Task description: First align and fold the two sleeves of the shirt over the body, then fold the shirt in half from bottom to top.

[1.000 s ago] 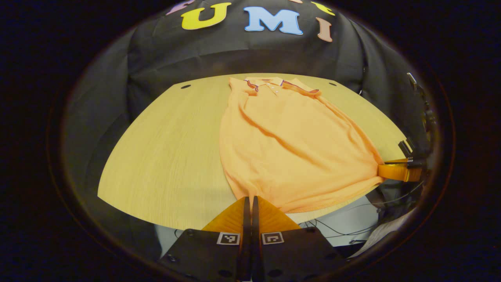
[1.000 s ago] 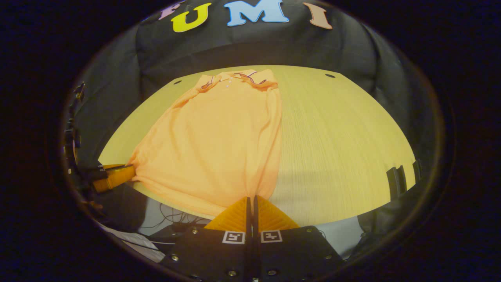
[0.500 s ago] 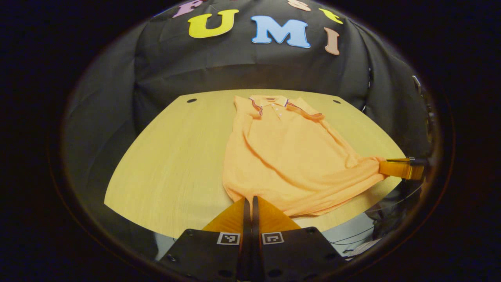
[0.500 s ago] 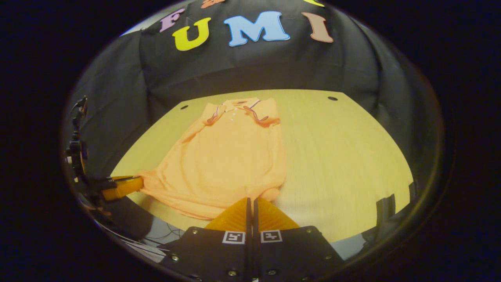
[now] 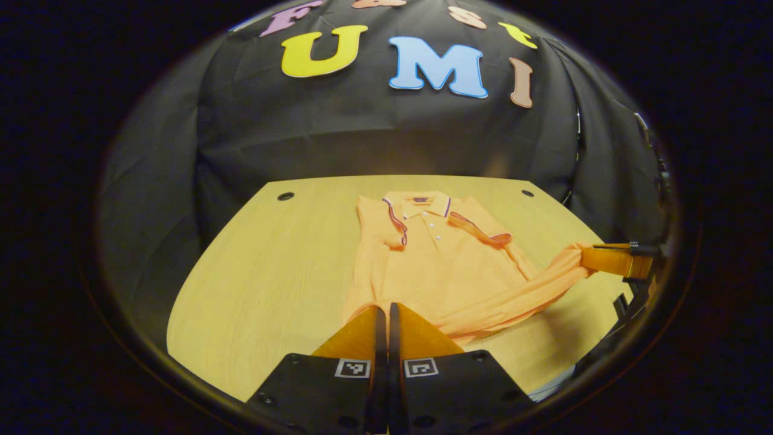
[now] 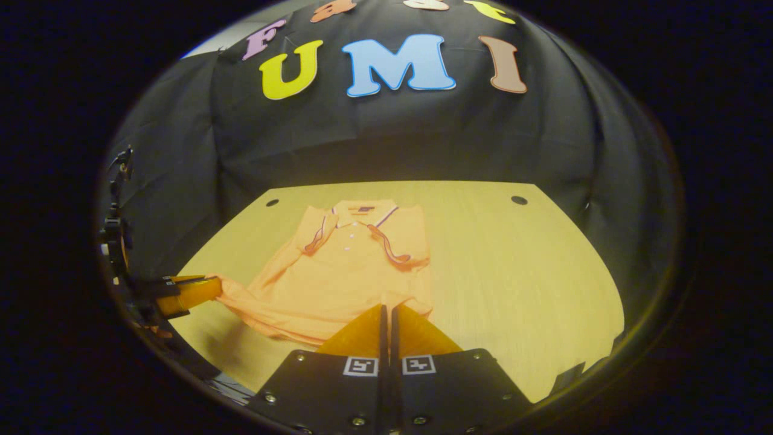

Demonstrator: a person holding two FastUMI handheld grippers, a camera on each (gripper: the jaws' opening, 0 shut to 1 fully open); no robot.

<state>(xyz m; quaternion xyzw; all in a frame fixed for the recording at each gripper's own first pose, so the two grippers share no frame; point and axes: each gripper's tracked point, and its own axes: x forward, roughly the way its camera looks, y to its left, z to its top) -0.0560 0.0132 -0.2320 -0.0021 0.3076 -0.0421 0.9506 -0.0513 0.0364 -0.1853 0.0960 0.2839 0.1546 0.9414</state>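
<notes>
An orange polo shirt (image 5: 441, 266) lies on the wooden table (image 5: 272, 266), collar (image 5: 420, 205) at the far end and both sleeves folded over the body. My left gripper (image 5: 383, 308) is shut on the hem's left corner, raised off the table. In the left gripper view my right gripper (image 5: 583, 257) pinches the other hem corner at the far right, with the hem stretched between the two. In the right gripper view the shirt (image 6: 344, 278) spreads ahead. There my right gripper (image 6: 386, 308) is shut on its hem corner, and the left gripper (image 6: 216, 285) holds the opposite corner.
Bare tabletop (image 6: 513, 272) lies to the right of the shirt. Two small dark holes (image 5: 285, 196) (image 5: 527, 193) mark the table's far corners. The black cloth wall stands right behind the far edge. The near table edge is just under both grippers.
Both grippers have lifted the hem and carried it forward toward the collar. The lower half of the shirt has bunched up and come off the table's near edge.
</notes>
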